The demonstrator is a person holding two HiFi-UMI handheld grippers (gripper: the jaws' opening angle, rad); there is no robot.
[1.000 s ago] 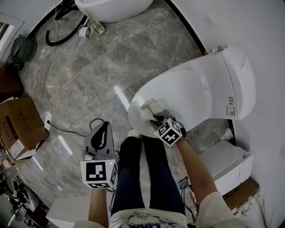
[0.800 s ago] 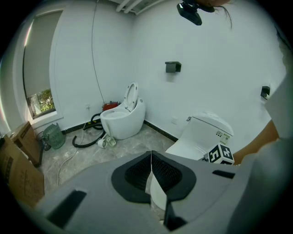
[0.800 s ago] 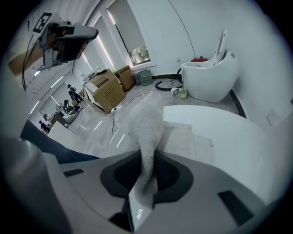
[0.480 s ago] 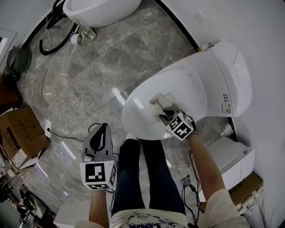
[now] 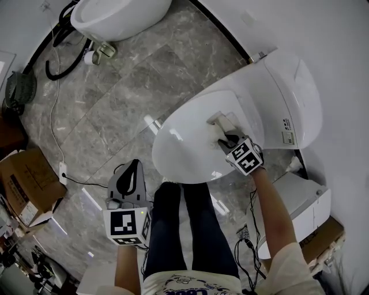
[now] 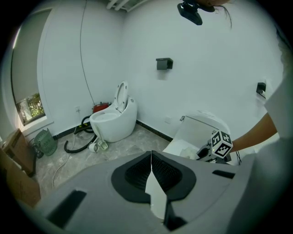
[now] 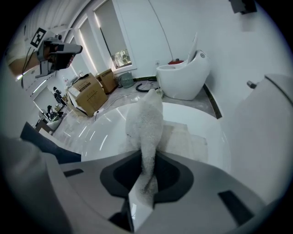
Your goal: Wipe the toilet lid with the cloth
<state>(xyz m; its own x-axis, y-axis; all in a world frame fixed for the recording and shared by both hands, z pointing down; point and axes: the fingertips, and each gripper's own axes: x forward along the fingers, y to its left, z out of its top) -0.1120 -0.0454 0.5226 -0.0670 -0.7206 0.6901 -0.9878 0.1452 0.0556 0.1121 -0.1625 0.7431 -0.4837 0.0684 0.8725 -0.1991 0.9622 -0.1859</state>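
The white toilet lid (image 5: 190, 144) is closed and glossy, right of centre in the head view. A white fluffy cloth (image 5: 221, 128) lies on its rear part, pinched by my right gripper (image 5: 230, 138), which is shut on it. In the right gripper view the cloth (image 7: 146, 123) stands up from between the jaws and spreads over the lid (image 7: 105, 132). My left gripper (image 5: 130, 187) hangs low at the left beside the person's legs, shut with nothing in it. From the left gripper view the toilet (image 6: 201, 130) and the right gripper's marker cube (image 6: 221, 143) show ahead.
A second white toilet (image 5: 118, 17) stands at the far top with a black hose (image 5: 55, 63) beside it. Cardboard boxes (image 5: 26, 178) sit at the left on the grey marble floor (image 5: 121, 98). A white wall (image 5: 323, 34) runs behind the toilet tank (image 5: 294, 98).
My right gripper has slid the cloth from the lid's front edge back toward the tank. The left gripper has stayed in place.
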